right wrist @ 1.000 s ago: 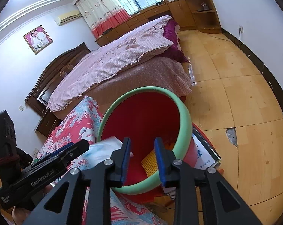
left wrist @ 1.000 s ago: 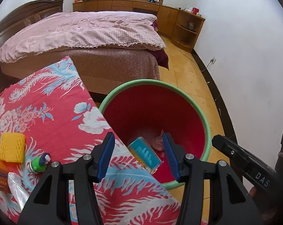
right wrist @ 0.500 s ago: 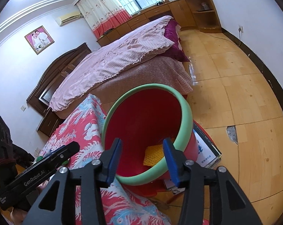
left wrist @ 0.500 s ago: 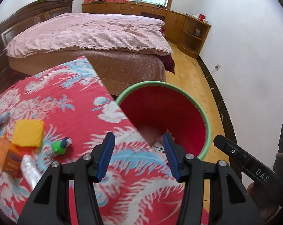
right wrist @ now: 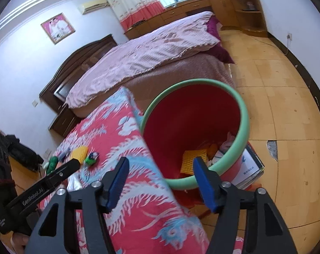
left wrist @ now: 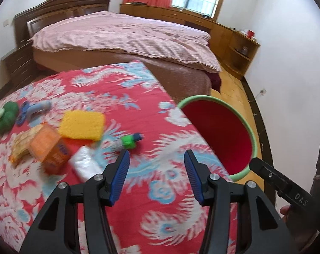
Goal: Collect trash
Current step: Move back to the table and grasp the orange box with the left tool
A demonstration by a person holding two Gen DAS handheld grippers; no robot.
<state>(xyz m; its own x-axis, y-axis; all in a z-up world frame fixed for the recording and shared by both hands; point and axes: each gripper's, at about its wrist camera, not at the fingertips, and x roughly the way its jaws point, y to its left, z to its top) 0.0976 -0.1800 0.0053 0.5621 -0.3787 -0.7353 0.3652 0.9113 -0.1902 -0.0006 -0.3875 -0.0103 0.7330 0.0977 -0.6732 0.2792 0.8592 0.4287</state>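
A red bucket with a green rim (left wrist: 242,122) (right wrist: 243,114) stands on the floor beside a table covered in a red flowered cloth (left wrist: 121,97). It holds a yellow foam net (right wrist: 191,158) and crumpled scraps (right wrist: 223,146). On the cloth lie a yellow sponge (left wrist: 82,124), a small green-capped bottle (left wrist: 128,141), an orange box (left wrist: 48,146), a crumpled clear bag (left wrist: 85,165), a green item (left wrist: 6,116) and a blue item (left wrist: 34,110). My left gripper (left wrist: 156,175) is open and empty above the cloth. My right gripper (right wrist: 160,186) is open and empty over the table edge by the bucket.
A bed with a pink cover (left wrist: 126,36) stands behind the table. Wooden cabinets (left wrist: 234,48) line the far wall. A flat printed sheet (right wrist: 250,169) lies under the bucket on the wooden floor (right wrist: 287,110). A white wall is at the right.
My left gripper has swung left from above the bucket to over the table. My right gripper has opened wide and drawn back from the bucket, where the foam net now lies.
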